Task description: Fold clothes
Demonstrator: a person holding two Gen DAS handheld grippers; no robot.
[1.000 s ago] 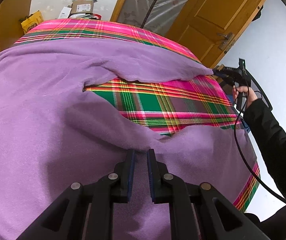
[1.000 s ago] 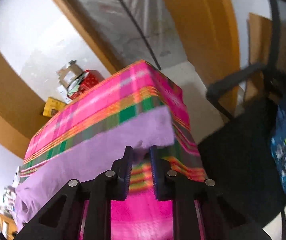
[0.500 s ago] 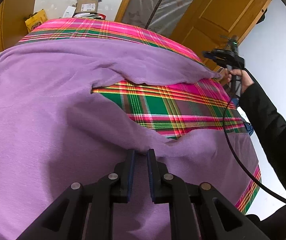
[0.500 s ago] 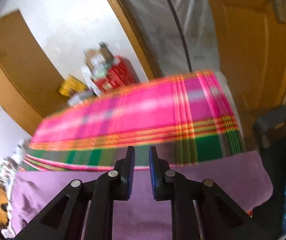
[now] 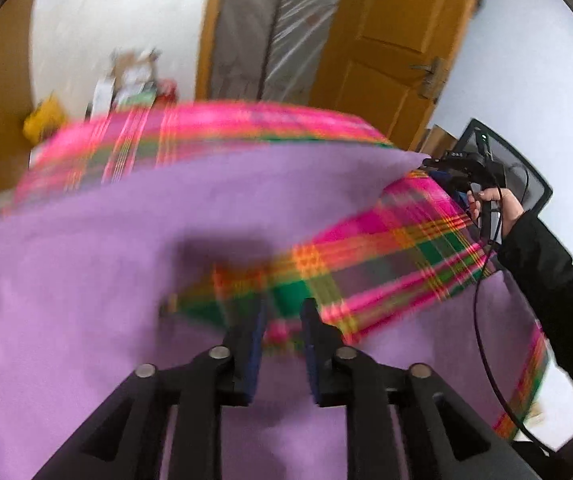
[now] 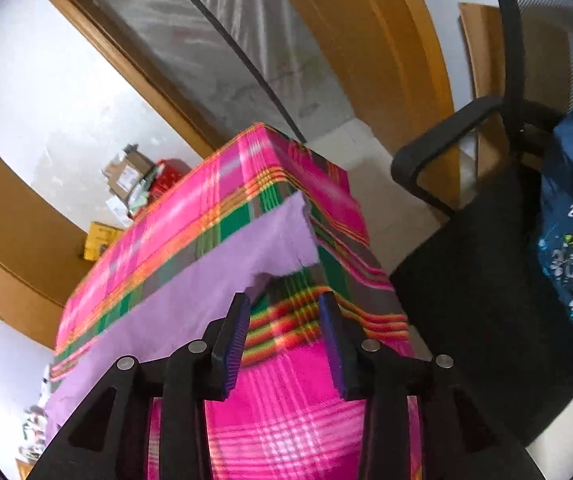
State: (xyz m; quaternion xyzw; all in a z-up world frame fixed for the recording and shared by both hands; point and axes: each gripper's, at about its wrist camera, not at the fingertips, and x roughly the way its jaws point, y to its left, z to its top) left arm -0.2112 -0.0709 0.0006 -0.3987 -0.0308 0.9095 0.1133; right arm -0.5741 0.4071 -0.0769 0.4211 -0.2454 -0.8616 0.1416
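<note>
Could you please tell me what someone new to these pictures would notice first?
The pink-and-green plaid cover fills the middle of both views, loud against the orange-brown door behind. A big purple cloth lies across it, one end reaching the cover's far right corner. The open right gripper hangs just short of that end, beside a black chair.

garment: purple fleece (image 5: 118, 240), plain, soft
pose: lay spread, 1 edge folded back
place: on a pink-green plaid cover (image 5: 386, 252)
</note>
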